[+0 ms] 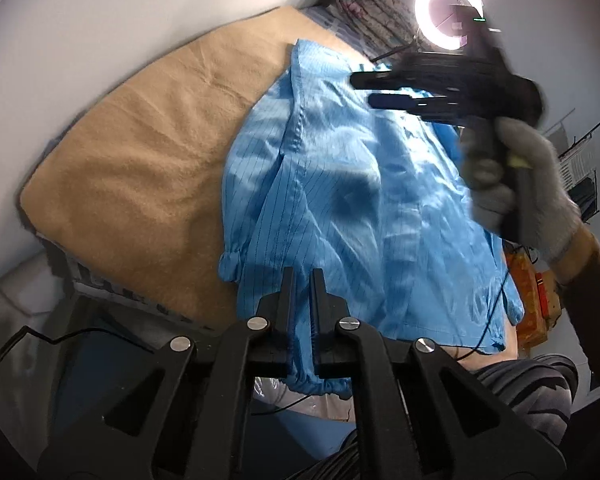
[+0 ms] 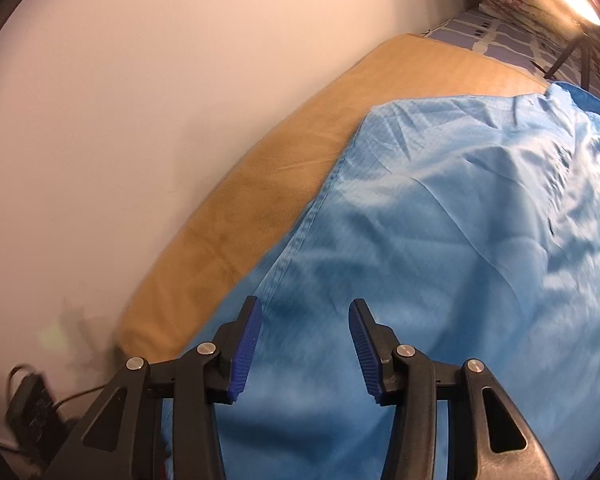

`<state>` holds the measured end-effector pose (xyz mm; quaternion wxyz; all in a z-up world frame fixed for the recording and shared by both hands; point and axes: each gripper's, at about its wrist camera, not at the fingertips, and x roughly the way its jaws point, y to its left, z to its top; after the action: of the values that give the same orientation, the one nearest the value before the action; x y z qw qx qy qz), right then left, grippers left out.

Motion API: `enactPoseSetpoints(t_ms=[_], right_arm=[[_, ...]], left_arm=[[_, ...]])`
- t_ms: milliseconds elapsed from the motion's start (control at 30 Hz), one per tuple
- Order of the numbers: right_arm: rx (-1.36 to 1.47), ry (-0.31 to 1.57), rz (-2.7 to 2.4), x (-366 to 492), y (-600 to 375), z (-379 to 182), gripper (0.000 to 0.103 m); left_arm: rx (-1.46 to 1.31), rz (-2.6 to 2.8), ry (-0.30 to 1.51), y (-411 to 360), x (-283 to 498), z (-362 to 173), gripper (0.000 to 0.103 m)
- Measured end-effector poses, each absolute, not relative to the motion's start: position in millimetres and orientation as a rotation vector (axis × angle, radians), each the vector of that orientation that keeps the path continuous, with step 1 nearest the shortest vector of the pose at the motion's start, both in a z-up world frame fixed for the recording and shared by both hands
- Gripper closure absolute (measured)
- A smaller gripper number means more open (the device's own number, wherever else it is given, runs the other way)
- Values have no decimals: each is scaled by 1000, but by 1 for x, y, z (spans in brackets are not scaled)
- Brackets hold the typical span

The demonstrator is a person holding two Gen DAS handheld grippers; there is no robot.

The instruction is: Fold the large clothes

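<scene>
A large blue garment [image 1: 360, 208] is spread over a tan blanket [image 1: 140, 168] on a bed, reaching from the blanket's near edge towards its far end, where a striped sheet [image 2: 500, 36] and a ring light [image 1: 448, 12] are seen; a strip of blanket is left bare along the wall side. The left gripper [image 1: 303, 280] is clamped on the garment's near hem, with blue cloth pinched between its black fingers at the near edge of the bed; the right gripper [image 2: 304, 344], gripped by a gloved hand [image 1: 516, 196], is held above the garment with its blue pads [image 2: 244, 356] apart and nothing between them.
</scene>
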<state>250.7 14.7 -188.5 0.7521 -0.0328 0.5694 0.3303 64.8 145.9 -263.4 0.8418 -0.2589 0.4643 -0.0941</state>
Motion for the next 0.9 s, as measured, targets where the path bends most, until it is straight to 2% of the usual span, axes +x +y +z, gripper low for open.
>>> enactPoseSetpoints(t_ms=[300, 333, 367, 400, 433, 467, 500, 533, 567, 633, 700, 900], right_arm=[[-112, 1312, 617, 293, 80, -222, 55], [-138, 1317, 595, 296, 85, -226, 55], [-163, 1324, 577, 297, 91, -230, 55], [-177, 1328, 567, 298, 94, -233, 55], [-193, 1338, 552, 299, 98, -238, 60], [-199, 1343, 545, 299, 99, -240, 64], [-206, 1354, 537, 300, 101, -244, 69], [-210, 1360, 531, 300, 102, -246, 74], [-214, 1360, 526, 300, 103, -247, 78], [-211, 1362, 522, 302, 103, -247, 93], [-179, 1367, 519, 304, 100, -244, 101], [-94, 1337, 556, 309, 97, -224, 103]], left_arm=[[-546, -164, 914, 155, 47, -253, 101], [-549, -152, 912, 157, 46, -253, 84], [-564, -159, 929, 158, 47, -255, 51], [-583, -168, 929, 159, 47, -257, 42], [-587, -170, 919, 160, 48, -258, 41], [-578, -172, 929, 158, 50, -261, 44], [-567, -181, 943, 155, 52, -264, 53], [-551, -182, 970, 152, 55, -269, 82], [-530, -174, 1003, 148, 59, -275, 103], [-525, -164, 1010, 146, 59, -279, 103], [-541, -166, 994, 149, 54, -277, 103], [-577, -128, 936, 167, 40, -262, 103]])
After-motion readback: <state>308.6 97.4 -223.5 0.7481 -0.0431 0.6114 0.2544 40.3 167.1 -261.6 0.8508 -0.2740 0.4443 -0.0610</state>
